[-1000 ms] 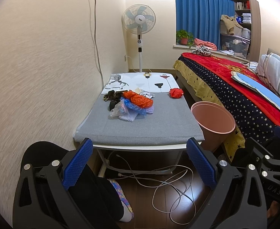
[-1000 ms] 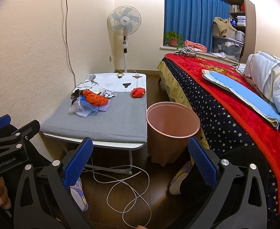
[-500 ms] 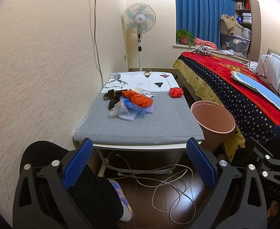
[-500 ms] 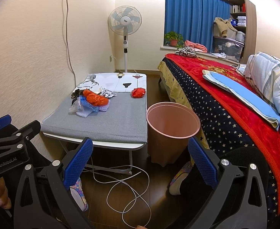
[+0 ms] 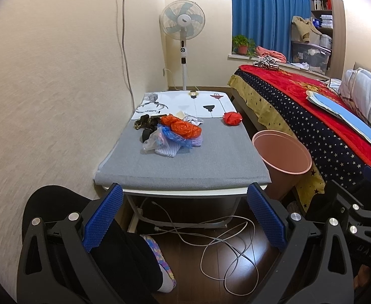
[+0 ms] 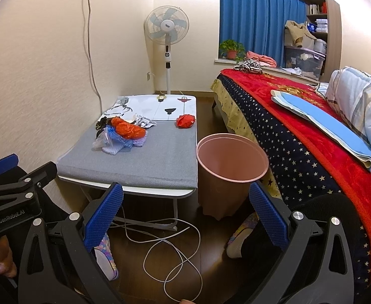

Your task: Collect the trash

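A pile of trash (image 5: 171, 134) (image 6: 121, 135), with orange, blue and clear plastic bags and dark wrappers, lies on the grey-topped low table (image 5: 210, 162) (image 6: 160, 159). A crumpled red piece (image 5: 232, 118) (image 6: 185, 121) sits apart near the table's right edge. A pink waste bin (image 5: 281, 155) (image 6: 232, 163) stands on the floor between table and bed. My left gripper (image 5: 184, 220) is open and held low before the table's near edge, with nothing between its fingers. My right gripper (image 6: 185, 219) is open too, low in front of the bin and table corner.
A white cable (image 5: 223, 243) (image 6: 170, 248) loops on the dark floor under the table. A bed with a red starred cover (image 6: 299, 131) fills the right side. A standing fan (image 5: 183, 25) is behind the table. The person's slippered feet (image 6: 238, 235) are on the floor.
Both views have shifted only slightly; the table and bin sit a little nearer. Both grippers stay open and nothing on the table has moved.
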The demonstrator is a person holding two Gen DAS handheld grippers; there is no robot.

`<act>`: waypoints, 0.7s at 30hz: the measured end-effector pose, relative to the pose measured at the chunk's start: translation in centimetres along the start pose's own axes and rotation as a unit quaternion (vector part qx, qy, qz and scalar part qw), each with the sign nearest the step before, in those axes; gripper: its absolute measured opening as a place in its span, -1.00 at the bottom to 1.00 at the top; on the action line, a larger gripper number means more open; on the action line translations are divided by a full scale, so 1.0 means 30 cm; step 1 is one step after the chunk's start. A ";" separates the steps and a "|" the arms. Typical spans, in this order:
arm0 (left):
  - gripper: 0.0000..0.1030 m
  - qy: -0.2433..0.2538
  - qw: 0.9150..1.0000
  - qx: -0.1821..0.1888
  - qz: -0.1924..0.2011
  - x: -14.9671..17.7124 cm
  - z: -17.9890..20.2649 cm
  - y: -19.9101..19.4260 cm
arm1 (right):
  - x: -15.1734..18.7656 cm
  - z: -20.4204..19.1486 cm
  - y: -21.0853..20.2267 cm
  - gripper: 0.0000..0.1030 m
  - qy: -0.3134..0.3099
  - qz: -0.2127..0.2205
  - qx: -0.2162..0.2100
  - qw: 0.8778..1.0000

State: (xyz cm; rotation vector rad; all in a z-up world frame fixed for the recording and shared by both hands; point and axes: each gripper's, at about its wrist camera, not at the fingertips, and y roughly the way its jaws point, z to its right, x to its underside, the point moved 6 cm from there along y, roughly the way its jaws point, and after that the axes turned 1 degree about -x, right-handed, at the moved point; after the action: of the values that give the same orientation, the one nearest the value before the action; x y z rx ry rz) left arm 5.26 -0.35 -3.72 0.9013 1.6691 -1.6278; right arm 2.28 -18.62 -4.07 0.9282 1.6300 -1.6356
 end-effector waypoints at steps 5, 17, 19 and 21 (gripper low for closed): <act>0.85 0.003 1.000 0.000 -0.001 -0.032 -0.017 0.047 | -0.054 0.017 0.039 0.90 0.009 0.016 -0.002 1.000; 0.85 -0.051 0.996 -0.064 0.022 -0.264 -0.235 0.309 | -0.339 -0.018 0.448 0.90 0.010 0.040 -0.048 0.998; 0.85 -0.052 0.995 -0.078 0.032 -0.313 -0.265 0.345 | -0.378 -0.027 0.556 0.91 0.006 0.039 -0.045 0.998; 0.85 -0.051 0.994 -0.089 0.042 -0.364 -0.290 0.386 | -0.424 -0.032 0.669 0.91 0.001 0.042 -0.036 0.998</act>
State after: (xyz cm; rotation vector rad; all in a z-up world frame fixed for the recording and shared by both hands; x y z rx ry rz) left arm 21.19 7.89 -0.99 0.7755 1.6522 -1.4198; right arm 26.07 -18.64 -4.35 0.9498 1.6181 -1.5110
